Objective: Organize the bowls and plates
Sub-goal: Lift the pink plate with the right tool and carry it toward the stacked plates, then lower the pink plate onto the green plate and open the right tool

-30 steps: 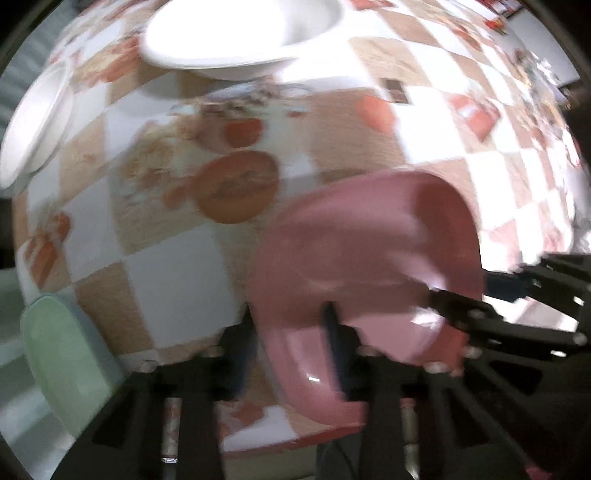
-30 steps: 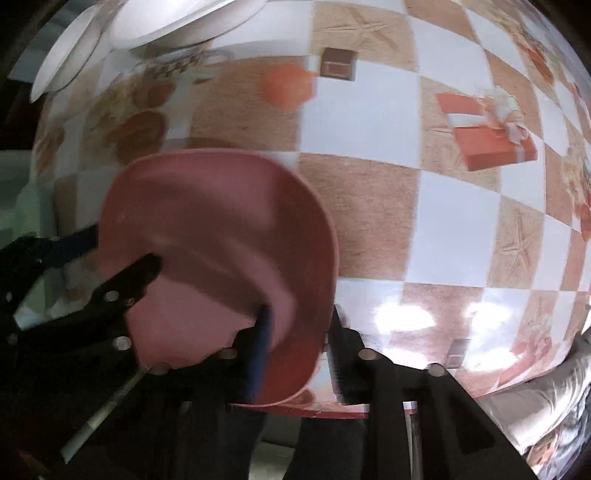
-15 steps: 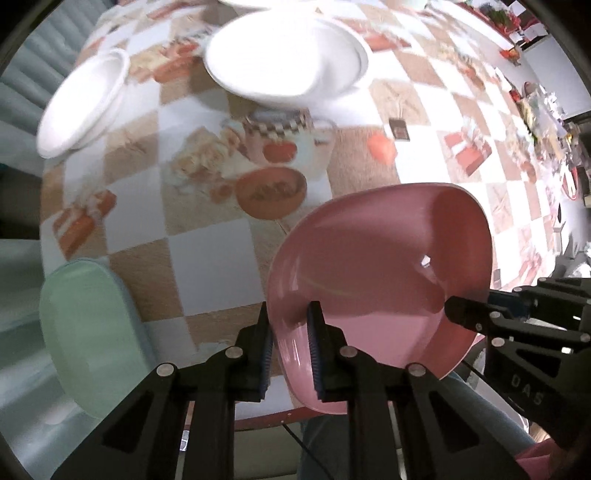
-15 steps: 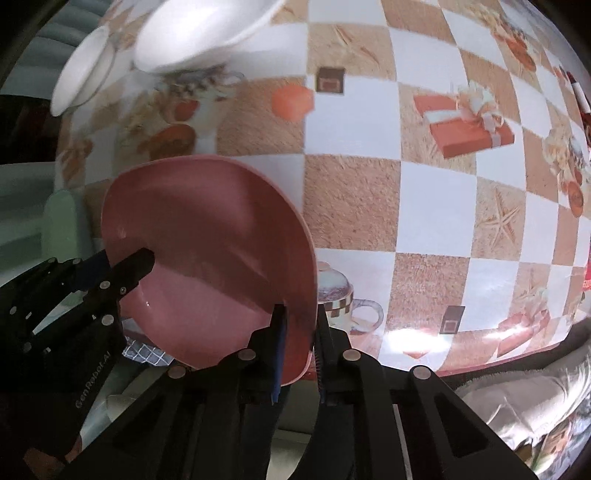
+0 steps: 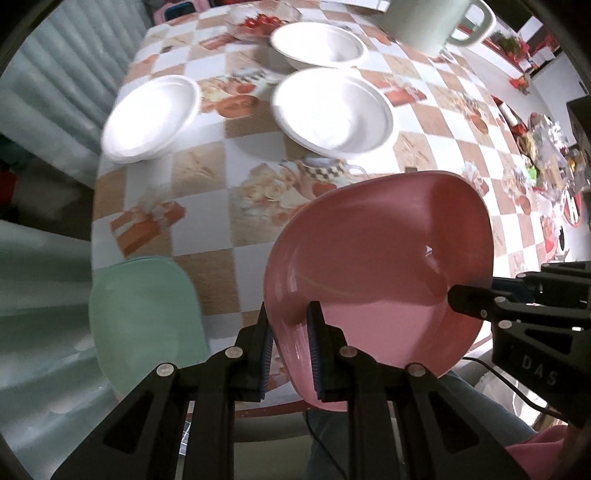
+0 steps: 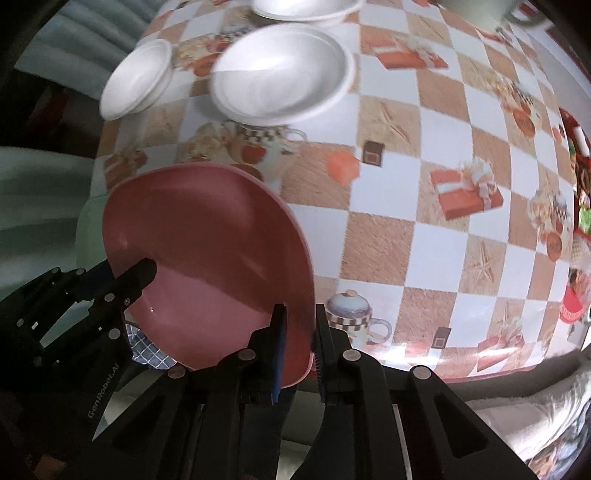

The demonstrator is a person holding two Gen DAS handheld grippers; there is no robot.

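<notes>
Pink plate, held above the near edge of the table by both tongs at once. The left tongs clamp its left rim, one pad under the outer face and the other inside the dish; their jaws have just been closing and now stand narrow with the rim pinched between them. The right tongs clamp the opposite rim in the same way, their jaws also just closed down onto it. In each wrist view the other tool appears at the far side of the plate, its black fingers gripping the edge. The plate hangs tilted, hollow side toward the cameras, clear of the checked tablecloth.

Beyond it on the cloth lie a white plate at the left, a white bowl near the middle, and a second white bowl farther back. A pale green mug stands at the far edge. A mint-green plate lies at the near left corner of the table, just beside the left tongs.
</notes>
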